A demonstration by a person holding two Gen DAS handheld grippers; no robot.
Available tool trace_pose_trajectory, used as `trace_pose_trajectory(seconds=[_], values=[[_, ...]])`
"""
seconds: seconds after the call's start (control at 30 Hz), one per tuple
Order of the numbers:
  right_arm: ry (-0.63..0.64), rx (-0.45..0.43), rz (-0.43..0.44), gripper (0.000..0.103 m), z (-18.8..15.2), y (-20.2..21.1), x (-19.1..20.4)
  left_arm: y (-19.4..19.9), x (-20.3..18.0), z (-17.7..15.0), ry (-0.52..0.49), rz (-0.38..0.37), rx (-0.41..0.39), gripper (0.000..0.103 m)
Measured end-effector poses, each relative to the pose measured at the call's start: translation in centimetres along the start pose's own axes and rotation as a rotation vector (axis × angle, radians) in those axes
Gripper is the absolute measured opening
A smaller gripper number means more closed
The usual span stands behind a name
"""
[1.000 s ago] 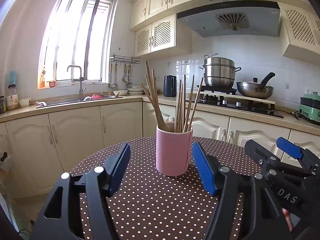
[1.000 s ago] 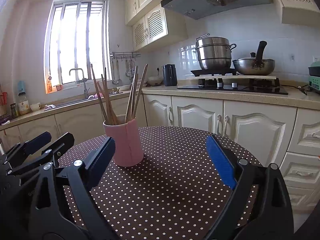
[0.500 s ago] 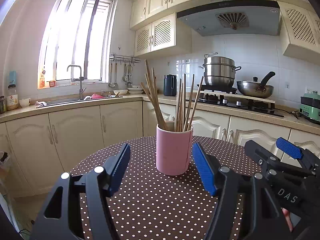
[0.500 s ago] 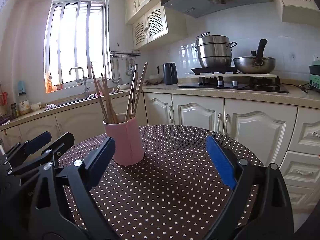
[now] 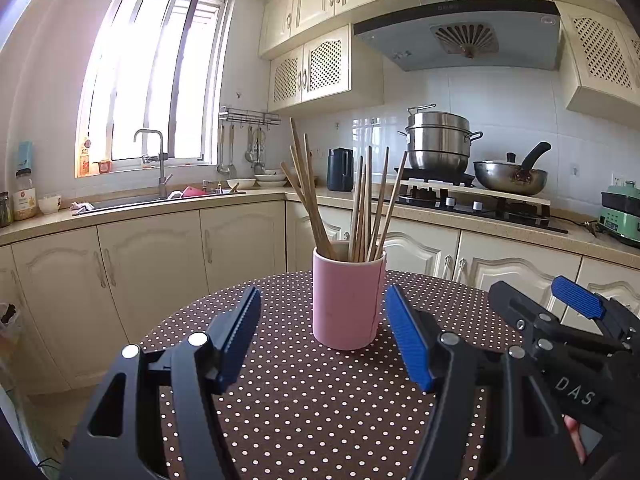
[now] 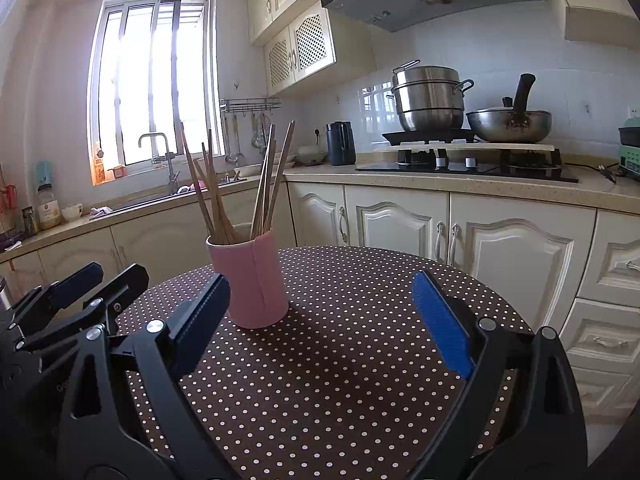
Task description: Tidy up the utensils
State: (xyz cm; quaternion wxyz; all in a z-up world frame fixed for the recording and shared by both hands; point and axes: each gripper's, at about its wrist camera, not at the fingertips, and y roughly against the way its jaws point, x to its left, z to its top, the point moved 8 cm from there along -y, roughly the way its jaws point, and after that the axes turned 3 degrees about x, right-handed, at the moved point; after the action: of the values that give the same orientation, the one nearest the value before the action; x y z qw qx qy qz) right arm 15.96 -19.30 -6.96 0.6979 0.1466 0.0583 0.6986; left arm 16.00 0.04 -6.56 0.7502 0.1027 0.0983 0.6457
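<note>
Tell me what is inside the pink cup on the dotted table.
The pink cup holds a bunch of wooden chopsticks, standing on end and fanning out above the rim. Their lower ends and the cup's bottom are hidden by its wall, so anything else inside cannot be seen.

Black tongs (image 5: 324, 312) with ribbed blue pads (image 5: 408, 344), silver screws and "DAS" lettering.

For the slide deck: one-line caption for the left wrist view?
Open left gripper faces a pink cylindrical holder of wooden chopsticks on a brown polka-dot table.
</note>
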Motion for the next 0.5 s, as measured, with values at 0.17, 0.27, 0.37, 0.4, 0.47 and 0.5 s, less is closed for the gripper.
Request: trace_pose_trajectory(seconds=[0.17,0.27,0.37,0.4,0.47,0.5], values=[[-0.001,0.005,0.001,0.091,-0.03,-0.05,-0.04,-0.13,-0.01,-0.21,0.000,-0.001,0.007,0.064],[-0.002,0.007,0.001,0.091,-0.08,-0.05,-0.03,-0.17,0.04,-0.23,0.000,-0.002,0.008,0.064],[-0.002,0.010,0.002,0.091,-0.08,-0.10,-0.10,-0.21,-0.02,-0.17,0.000,-0.001,0.009,0.064],[-0.002,0.010,0.002,0.091,-0.09,-0.09,-0.11,-0.21,-0.01,-0.18,-0.001,-0.001,0.009,0.064],[-0.002,0.010,0.002,0.091,-0.07,-0.10,-0.12,-0.20,0.03,-0.21,-0.001,0.000,0.008,0.064],[-0.002,0.010,0.001,0.091,-0.09,-0.10,-0.11,-0.23,0.03,-0.20,-0.001,-0.001,0.009,0.064]])
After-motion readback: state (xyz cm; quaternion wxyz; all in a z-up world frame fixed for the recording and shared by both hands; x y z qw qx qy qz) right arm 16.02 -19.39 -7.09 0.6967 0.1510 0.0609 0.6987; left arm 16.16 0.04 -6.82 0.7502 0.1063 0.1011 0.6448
